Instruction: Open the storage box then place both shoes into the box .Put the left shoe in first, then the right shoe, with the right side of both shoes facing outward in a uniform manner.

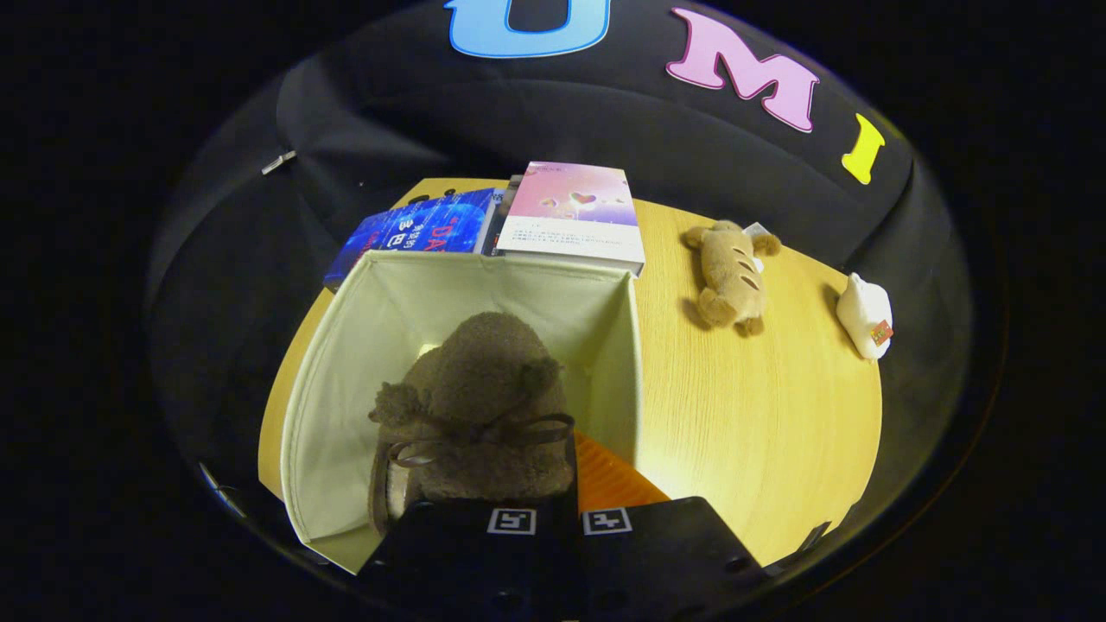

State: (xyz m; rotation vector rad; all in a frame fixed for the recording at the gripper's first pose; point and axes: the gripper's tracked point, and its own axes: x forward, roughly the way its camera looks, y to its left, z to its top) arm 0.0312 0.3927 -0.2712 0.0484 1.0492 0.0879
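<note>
**Gripper lowers a fuzzy shoe into the open box**

Gripper (557,510) fingers sit nearly together at the heel end of a brown fuzzy shoe (484,406), and they look clenched on its collar, though the contact itself is hidden under the fleece and the fingers' own bodies. The shoe hangs just ahead of the fingers, toe pointing away, its dark lace bow lying across the top close to the fingertips.

Below and around the shoe is the storage box (346,371), a pale fabric bin with its lid off. The shoe is inside the walls, and whether it touches the floor cannot be told. No other shoe is plain to see in the box.

By my reading, this is a placing step; which shoe of the pair it is stays unclear. Next calls for settling it flat on the box floor, with its right side facing outward, then letting go.

Beyond the box lie two books (575,216) on the wooden table (760,432), with a plush toy (730,276) and a small white object (864,315) well apart to the side.
</note>
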